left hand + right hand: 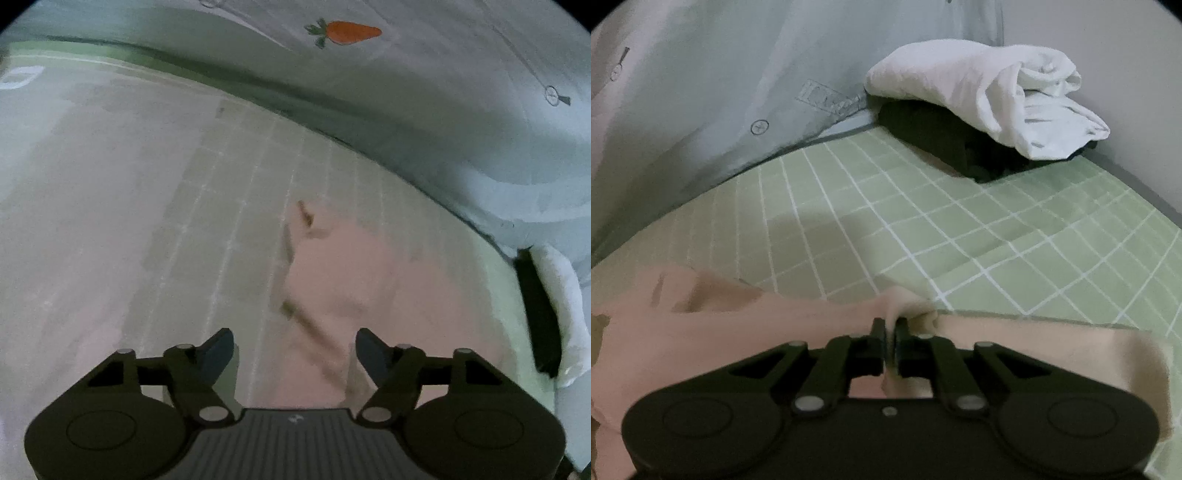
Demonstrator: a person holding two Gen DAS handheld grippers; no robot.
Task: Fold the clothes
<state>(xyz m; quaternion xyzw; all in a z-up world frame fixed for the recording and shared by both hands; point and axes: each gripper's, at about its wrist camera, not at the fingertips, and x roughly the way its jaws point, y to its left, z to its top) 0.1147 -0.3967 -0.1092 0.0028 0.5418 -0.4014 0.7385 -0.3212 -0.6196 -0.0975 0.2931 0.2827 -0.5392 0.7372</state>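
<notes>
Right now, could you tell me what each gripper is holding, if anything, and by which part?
The right gripper is shut on the pink garment, pinching a bunched fold along its upper edge. The left gripper is open above the same garment, holding nothing.

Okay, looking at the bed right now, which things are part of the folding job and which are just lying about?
Part of the job:
- pale pink soft cloth garment
- right tongs, shut on it
- left tongs, open above it

Lying about:
- crumpled white cloth
- black folded pile under it
- carrot-print grey fabric
- green checked bedsheet
</notes>
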